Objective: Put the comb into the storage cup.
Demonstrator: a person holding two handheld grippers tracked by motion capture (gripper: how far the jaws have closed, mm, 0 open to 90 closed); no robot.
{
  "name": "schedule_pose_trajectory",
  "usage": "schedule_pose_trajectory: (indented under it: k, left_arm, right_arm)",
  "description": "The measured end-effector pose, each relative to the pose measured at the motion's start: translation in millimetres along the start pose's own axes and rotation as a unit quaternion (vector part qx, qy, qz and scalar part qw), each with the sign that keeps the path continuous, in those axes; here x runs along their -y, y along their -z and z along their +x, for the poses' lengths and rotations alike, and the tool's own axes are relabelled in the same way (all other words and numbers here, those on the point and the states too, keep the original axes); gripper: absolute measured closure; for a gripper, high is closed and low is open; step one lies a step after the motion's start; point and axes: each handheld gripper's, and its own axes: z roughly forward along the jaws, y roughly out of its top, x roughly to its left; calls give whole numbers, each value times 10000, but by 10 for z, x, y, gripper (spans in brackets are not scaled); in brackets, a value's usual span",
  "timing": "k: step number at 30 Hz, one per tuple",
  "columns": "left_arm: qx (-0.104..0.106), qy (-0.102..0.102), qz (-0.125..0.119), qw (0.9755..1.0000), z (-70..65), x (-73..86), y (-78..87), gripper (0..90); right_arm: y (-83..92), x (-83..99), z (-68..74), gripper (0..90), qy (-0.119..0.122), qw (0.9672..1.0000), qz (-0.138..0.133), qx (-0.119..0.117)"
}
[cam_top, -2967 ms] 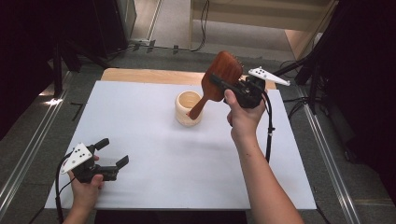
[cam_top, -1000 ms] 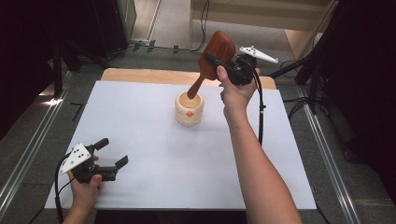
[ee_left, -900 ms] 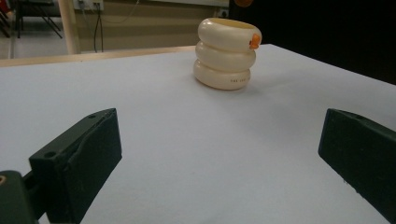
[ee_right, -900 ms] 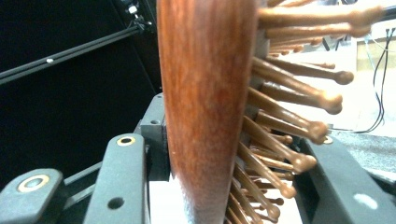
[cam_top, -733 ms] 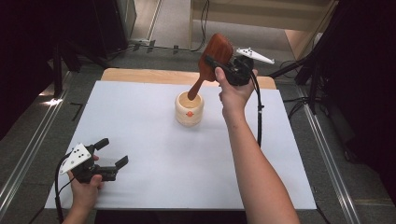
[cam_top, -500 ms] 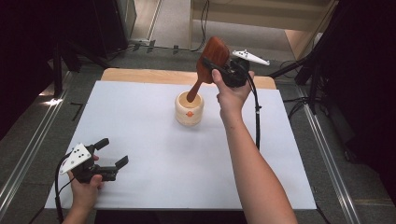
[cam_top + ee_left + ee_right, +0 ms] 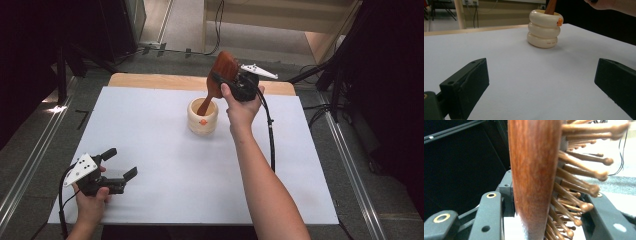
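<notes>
A table with a pale wooden top [image 7: 150, 80] carries a large white sheet [image 7: 165, 150] that covers nearly all of it, leaving a strip of bare wood along the far edge. Directly on the sheet, toward the far middle, stands a cream holder [image 7: 202, 116] [image 7: 544, 28] shaped like three stacked rings, upright, with a small orange spot on its top ring. The sheet lies flat and smooth.

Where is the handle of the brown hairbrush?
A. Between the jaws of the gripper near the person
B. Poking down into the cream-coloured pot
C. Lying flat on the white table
B: the right gripper clamps the hairbrush by its head, and its handle slants down into the cream-coloured pot.
</notes>
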Motion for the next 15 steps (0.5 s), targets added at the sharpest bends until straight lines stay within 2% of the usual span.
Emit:
schedule_pose_trajectory:
  k: [15]
  left_arm:
    - [11,-6,2,10000,0,0,0,0]
  right_arm:
    - [-98,252,-47,515,-184,9998,117,43]
